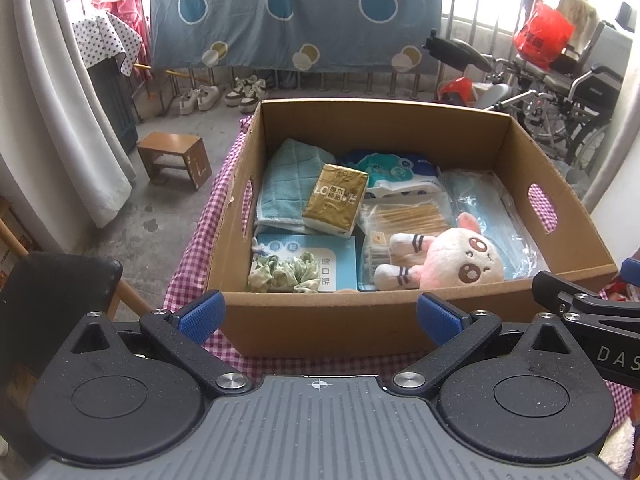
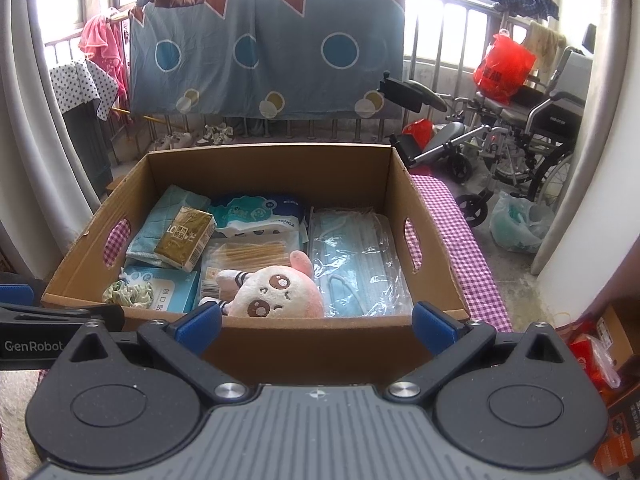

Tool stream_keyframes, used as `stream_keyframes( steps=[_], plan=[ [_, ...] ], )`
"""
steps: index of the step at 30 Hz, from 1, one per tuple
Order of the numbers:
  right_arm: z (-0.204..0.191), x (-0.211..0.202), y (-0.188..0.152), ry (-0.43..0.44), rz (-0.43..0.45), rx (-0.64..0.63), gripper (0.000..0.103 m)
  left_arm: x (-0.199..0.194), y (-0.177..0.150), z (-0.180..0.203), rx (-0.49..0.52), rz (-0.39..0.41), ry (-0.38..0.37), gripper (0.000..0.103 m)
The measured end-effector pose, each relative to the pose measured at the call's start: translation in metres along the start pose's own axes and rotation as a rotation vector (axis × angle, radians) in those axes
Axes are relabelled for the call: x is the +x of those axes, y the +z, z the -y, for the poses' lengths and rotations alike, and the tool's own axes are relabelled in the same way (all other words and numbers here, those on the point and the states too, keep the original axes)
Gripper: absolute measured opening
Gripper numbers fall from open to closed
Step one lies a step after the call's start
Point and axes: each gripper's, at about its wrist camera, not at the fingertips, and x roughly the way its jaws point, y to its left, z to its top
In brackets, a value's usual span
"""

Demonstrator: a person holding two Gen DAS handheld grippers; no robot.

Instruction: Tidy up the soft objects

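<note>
The left gripper (image 1: 318, 316) hangs in front of the near wall of the cardboard box (image 1: 320, 320), its blue-padded fingers (image 1: 200, 316) spread wide with nothing between them. The box sits on a pink checked cloth (image 1: 188, 272). Along its left side lie a folded teal towel (image 1: 284, 176) at the back and, in the near corner, a green scrunchie (image 1: 280, 276) resting on a blue bandage box (image 1: 320, 256). A gold tissue pack (image 1: 336, 200) leans across the towel's edge. Toward the middle sit a wet-wipe packet (image 1: 396, 176) and a bag of cotton swabs (image 1: 404, 224) — the pink plush rabbit (image 2: 276, 292) lies over the swabs against the near wall. On the right, a clear sleeve of blue face masks (image 2: 360, 256) fills the floor. The right gripper (image 2: 318, 322) also faces the near wall — fingers (image 2: 434, 322) parted, empty.
</note>
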Motion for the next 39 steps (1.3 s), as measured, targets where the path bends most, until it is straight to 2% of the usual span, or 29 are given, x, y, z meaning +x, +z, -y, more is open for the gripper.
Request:
stream_keyframes(
  steps=[39],
  plan=[
    [0.0010,0.0030,0.0000,-0.011,-0.013,-0.002,0.103,0.0072,0.0029,0.0009,0.004,-0.029,-0.009,0.102]
  ],
)
